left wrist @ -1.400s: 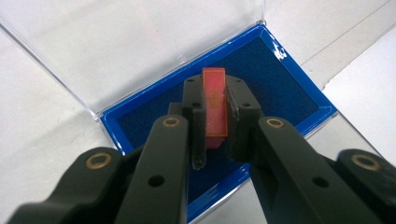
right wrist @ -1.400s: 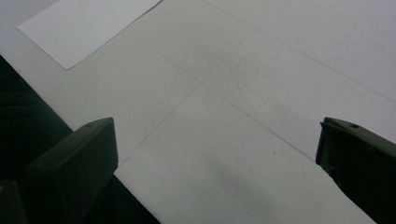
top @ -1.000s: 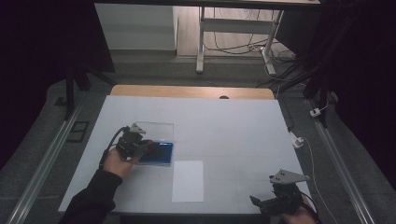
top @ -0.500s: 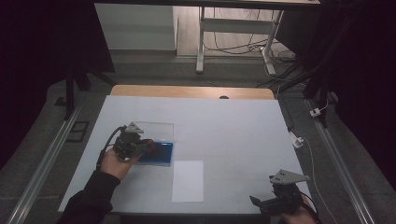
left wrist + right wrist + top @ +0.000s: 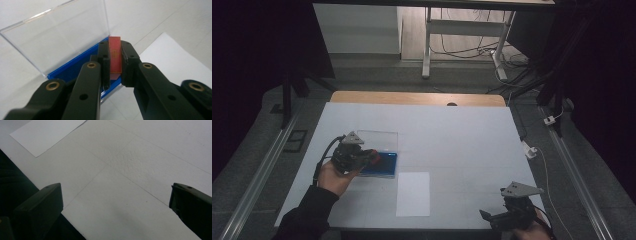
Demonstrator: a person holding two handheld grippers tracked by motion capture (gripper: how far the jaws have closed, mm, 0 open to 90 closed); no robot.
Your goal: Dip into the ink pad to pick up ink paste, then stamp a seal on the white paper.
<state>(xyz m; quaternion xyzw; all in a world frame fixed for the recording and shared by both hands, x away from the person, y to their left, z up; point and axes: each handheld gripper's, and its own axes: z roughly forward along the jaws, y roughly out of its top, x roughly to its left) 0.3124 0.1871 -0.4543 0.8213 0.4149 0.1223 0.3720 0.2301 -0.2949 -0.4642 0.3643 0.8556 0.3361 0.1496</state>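
Note:
A flat box with a blue base (image 5: 382,164) (image 5: 75,67) and a clear lid (image 5: 376,139) (image 5: 55,35) hinged open lies left of centre on the table. My left gripper (image 5: 371,159) (image 5: 115,53) hangs over the blue base, shut on a small thin red card (image 5: 115,56) with a faint cross mark, held upright between the jaws. A white sheet of paper (image 5: 413,193) (image 5: 45,132) lies in front of the box. My right gripper (image 5: 499,218) (image 5: 116,200) stands open above the table's front right corner, nothing between its fingers.
The table is covered by a white mat (image 5: 462,140); a wooden strip (image 5: 417,98) runs along its far edge. A white plug and cable (image 5: 529,149) lie off the right side. Metal rails (image 5: 257,175) flank the table.
The left gripper has shifted slightly toward the near side over the blue base, still holding the red card. The right gripper has stayed put.

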